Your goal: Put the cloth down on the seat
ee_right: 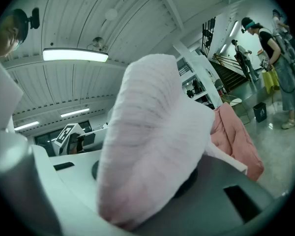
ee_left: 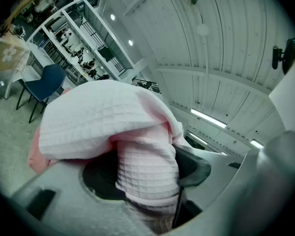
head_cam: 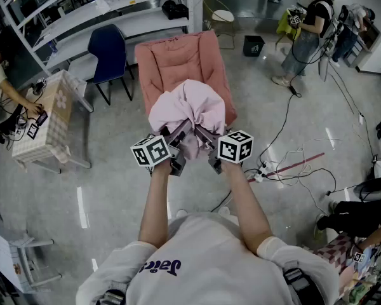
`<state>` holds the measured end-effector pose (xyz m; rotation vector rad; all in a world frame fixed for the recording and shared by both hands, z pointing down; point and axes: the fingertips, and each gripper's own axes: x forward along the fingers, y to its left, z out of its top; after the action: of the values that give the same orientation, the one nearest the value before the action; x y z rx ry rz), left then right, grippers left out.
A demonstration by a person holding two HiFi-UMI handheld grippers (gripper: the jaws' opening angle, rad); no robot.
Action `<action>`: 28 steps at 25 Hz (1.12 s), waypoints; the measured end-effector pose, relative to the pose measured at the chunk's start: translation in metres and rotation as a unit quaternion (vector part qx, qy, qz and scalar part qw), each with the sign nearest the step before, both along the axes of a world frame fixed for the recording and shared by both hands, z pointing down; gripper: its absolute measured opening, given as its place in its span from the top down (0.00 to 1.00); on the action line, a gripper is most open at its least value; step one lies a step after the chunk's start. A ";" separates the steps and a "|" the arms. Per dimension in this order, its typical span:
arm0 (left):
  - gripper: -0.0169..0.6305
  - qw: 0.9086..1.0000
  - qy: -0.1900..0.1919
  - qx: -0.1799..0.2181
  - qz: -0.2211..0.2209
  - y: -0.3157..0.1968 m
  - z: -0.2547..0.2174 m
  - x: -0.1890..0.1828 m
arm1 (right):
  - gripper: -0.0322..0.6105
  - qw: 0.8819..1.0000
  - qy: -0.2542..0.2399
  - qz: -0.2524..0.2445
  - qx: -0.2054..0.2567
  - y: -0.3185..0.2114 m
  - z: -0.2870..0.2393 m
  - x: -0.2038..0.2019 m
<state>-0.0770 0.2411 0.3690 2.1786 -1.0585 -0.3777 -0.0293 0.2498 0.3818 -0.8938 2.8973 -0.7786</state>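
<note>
Head view: the left gripper [head_cam: 176, 146] and right gripper [head_cam: 207, 146] hold a bunched pink cloth [head_cam: 187, 110] at 12 o'clock from them, over the front edge of the pink seat [head_cam: 178, 56] (whether it touches the seat is unclear).

Left gripper view: the jaws clamp 1 thick waffle-weave fold of the cloth.

Right gripper view: the jaws grip the cloth too, and it drapes over them. The seat shows at 3 o'clock.

Glossy grey floor [head_cam: 114, 189], white shelving [head_cam: 114, 11]

Bright overhead strip lights [ee_right: 74, 55], fisheye-darkened corners
</note>
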 end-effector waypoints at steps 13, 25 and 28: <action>0.55 1.000 0.012 -0.011 0.014 0.029 0.013 -0.028 | 0.80 1.000 0.018 0.019 -0.004 0.032 0.013 -0.028; 0.55 0.999 0.021 -0.024 0.033 0.046 0.031 -0.059 | 0.80 0.998 0.029 0.054 -0.012 0.050 0.027 -0.059; 0.55 0.999 0.023 -0.035 0.027 0.040 0.038 -0.060 | 0.80 0.998 0.037 0.051 -0.021 0.043 0.034 -0.060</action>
<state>-0.1374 0.2810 0.4067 2.1211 -0.9711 -0.3590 -0.0891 0.2926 0.4155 -1.0871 2.8815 -0.8177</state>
